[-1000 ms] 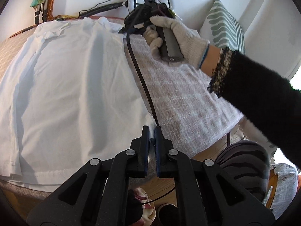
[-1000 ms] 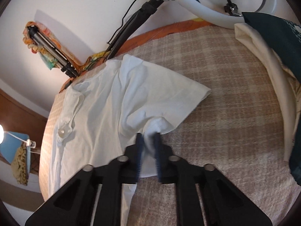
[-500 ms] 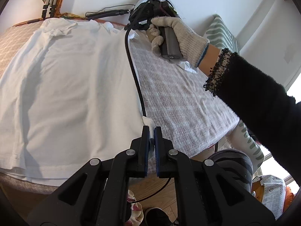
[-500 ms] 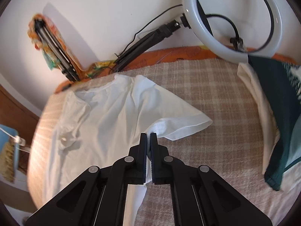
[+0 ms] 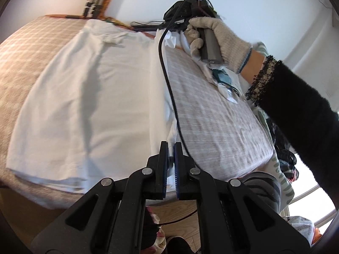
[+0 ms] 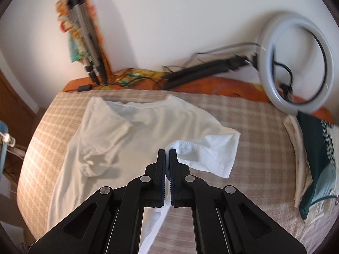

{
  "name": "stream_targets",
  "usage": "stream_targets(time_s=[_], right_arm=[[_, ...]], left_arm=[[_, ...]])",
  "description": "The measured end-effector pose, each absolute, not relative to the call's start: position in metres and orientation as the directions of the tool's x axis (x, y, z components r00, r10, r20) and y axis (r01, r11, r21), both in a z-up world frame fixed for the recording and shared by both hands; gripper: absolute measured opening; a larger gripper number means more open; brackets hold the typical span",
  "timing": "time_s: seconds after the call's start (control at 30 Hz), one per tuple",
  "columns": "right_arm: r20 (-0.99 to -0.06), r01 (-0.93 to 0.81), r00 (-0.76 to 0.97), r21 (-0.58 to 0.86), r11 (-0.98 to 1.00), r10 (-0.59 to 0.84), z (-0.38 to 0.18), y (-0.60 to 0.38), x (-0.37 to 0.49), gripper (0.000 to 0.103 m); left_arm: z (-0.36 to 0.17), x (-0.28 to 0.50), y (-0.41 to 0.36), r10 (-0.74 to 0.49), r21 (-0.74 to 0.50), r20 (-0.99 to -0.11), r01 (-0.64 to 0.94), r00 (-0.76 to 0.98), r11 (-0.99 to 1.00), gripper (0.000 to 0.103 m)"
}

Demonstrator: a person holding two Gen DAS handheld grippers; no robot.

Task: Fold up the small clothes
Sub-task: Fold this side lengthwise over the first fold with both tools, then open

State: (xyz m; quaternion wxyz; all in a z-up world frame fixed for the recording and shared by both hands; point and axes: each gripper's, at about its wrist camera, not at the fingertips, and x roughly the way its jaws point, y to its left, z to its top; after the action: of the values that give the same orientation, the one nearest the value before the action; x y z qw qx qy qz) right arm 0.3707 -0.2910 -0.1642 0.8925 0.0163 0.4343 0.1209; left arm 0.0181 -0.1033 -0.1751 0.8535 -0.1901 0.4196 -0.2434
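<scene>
A bed (image 6: 264, 127) with a beige checked cover fills most of the room, pushed against a white wall. Spread across it lies a white T-shirt (image 5: 89, 97), neckline toward the wall and hem toward the bed's near edge; seen from the right wrist, the same shirt (image 6: 127, 131) is flat on its body while one side edge is lifted off the cover.

Against the wall leans a ring light (image 6: 296, 63) on its dark arm, and farther left a folded tripod (image 6: 84, 33) stands propped up, blurred. At the bed's right side rests a small pile of other clothes (image 6: 311, 158), dark teal over cream, well apart from the shirt.

A black fuzzy sleeve (image 5: 296, 110) reaches in over the bed, ending in a gloved right hand (image 5: 220, 38) that grips the handle of the right gripper (image 6: 167, 152). Its jaws are pinched tight on the shirt's hemmed sleeve edge, which hangs raised above the cover. A black cable (image 5: 169, 89) trails from it across the bed.

The left gripper (image 5: 171, 146) sits at the near edge, clamped on the shirt's lower side edge.
</scene>
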Motion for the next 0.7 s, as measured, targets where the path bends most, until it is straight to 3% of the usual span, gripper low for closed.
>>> stream_targets(time_s=[0.37, 0.57, 0.6, 0.7], right_arm=[[-0.828, -0.288, 0.535, 0.008, 0.958, 0.167, -0.197, -0.185, 0.399, 0.002], [-0.859, -0.313, 0.48, 0.021, 0.95, 0.177, -0.222, -0.163, 0.411, 0.004], [-0.863, -0.315, 0.469, 0.034, 0.949, 0.187, -0.224, -0.162, 0.413, 0.006], [-0.857, -0.347, 0.436, 0.121, 0.93, 0.274, -0.219, -0.168, 0.41, 0.026]], left_arm=[[-0.204, 0.019, -0.059, -0.52, -0.534, -0.671, 0.142, 0.528, 0.833, 0.003], [-0.213, 0.023, -0.056, -0.503, -0.514, -0.702, 0.13, 0.505, 0.848, 0.003], [-0.212, 0.023, -0.056, -0.498, -0.508, -0.705, 0.131, 0.504, 0.851, 0.003], [-0.206, 0.021, -0.055, -0.498, -0.498, -0.706, 0.148, 0.503, 0.855, 0.005]])
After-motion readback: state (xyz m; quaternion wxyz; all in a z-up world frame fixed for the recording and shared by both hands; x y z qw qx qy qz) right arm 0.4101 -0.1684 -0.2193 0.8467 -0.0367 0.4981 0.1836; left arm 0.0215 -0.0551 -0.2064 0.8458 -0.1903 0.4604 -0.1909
